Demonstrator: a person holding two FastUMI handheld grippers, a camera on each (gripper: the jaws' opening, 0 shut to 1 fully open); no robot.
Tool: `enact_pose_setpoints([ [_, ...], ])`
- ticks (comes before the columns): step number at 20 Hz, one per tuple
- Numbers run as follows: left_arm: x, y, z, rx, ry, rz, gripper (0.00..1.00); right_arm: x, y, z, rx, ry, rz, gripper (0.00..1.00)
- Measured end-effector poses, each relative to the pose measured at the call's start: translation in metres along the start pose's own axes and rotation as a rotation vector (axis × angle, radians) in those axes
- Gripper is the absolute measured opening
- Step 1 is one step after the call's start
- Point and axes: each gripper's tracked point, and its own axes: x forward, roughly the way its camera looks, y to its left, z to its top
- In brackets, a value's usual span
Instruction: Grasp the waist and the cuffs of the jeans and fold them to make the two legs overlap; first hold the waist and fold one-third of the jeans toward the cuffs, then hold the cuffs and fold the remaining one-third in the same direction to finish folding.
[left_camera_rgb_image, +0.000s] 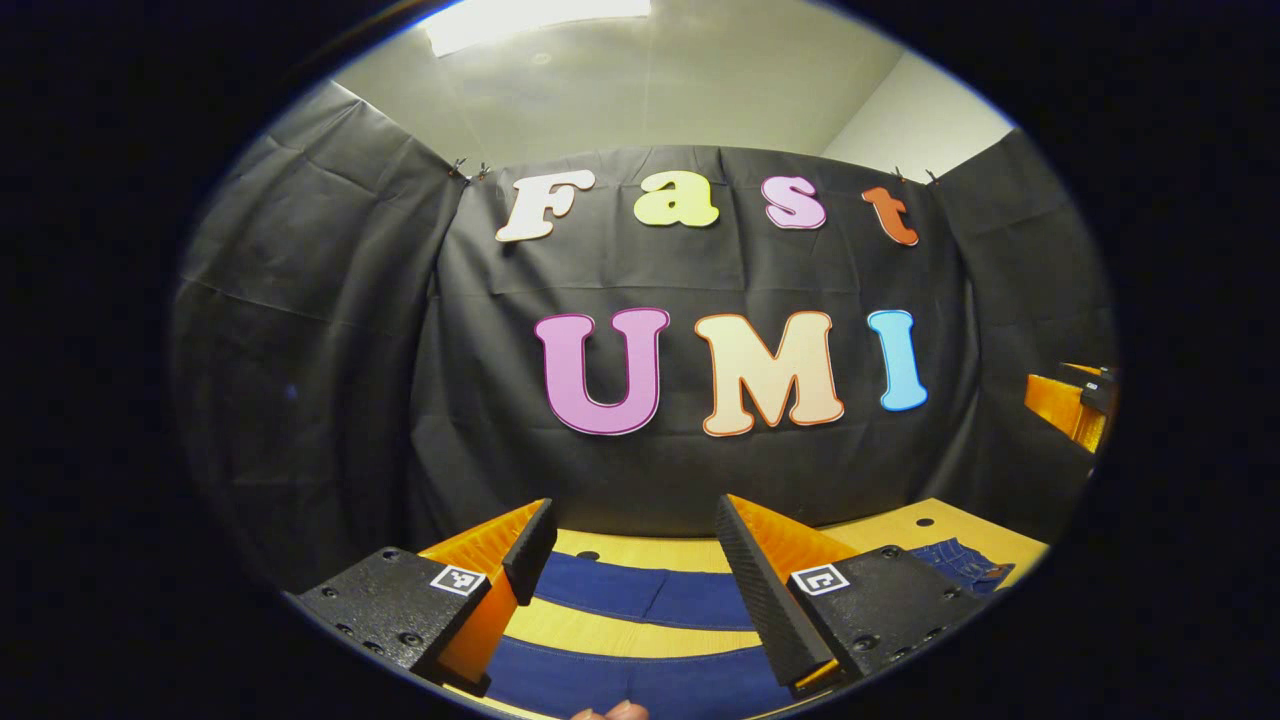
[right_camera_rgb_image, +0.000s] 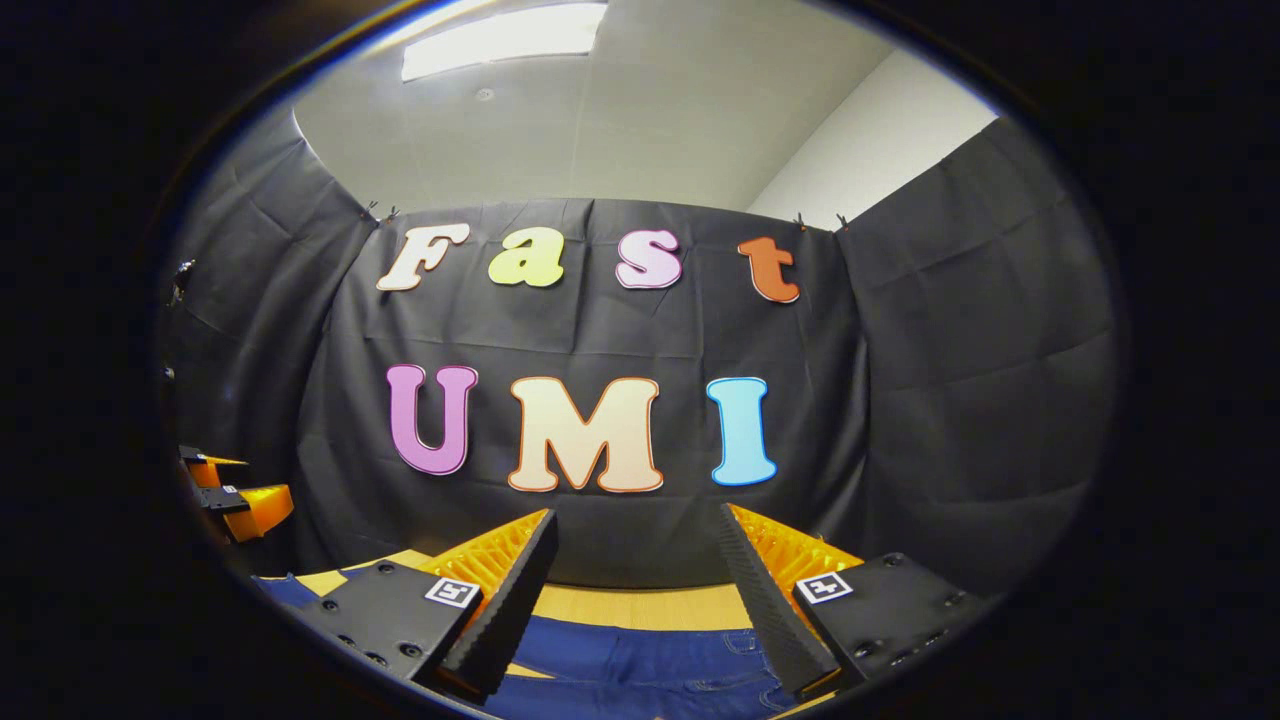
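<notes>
One pair of jeans (left_camera_rgb_image: 640, 600), unfolded.

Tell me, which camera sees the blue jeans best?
The left gripper view. The jeans show there as two blue bands with the table between them, plus another part at the right edge. In the right gripper view the jeans are just one patch low between the open fingers of the right hand-held gripper.

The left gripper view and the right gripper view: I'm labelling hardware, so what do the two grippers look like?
Left gripper: two wedge-shaped fingers with ribbed inner faces, on textured black bolted plates, each carrying a small square black-and-white marker tag. Right gripper: the same build, with gridded outer finger sides and its own square tags.
</notes>
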Motion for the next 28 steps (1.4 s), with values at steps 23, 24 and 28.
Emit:
enact_pose_setpoints([
  [23,-0.101,0.151,-0.307,0.961,0.743,-0.452,0.95,-0.024,-0.009,-0.068,-0.078,0.106,-0.103,0.99],
  [24,-0.104,0.157,-0.321,0.998,0.773,-0.473,0.95,-0.027,-0.011,-0.072,-0.084,0.118,-0.11,1.0],
  [28,-0.113,0.175,-0.354,1.149,0.832,-0.548,0.96,-0.034,-0.021,-0.073,-0.117,0.127,-0.144,0.99],
])
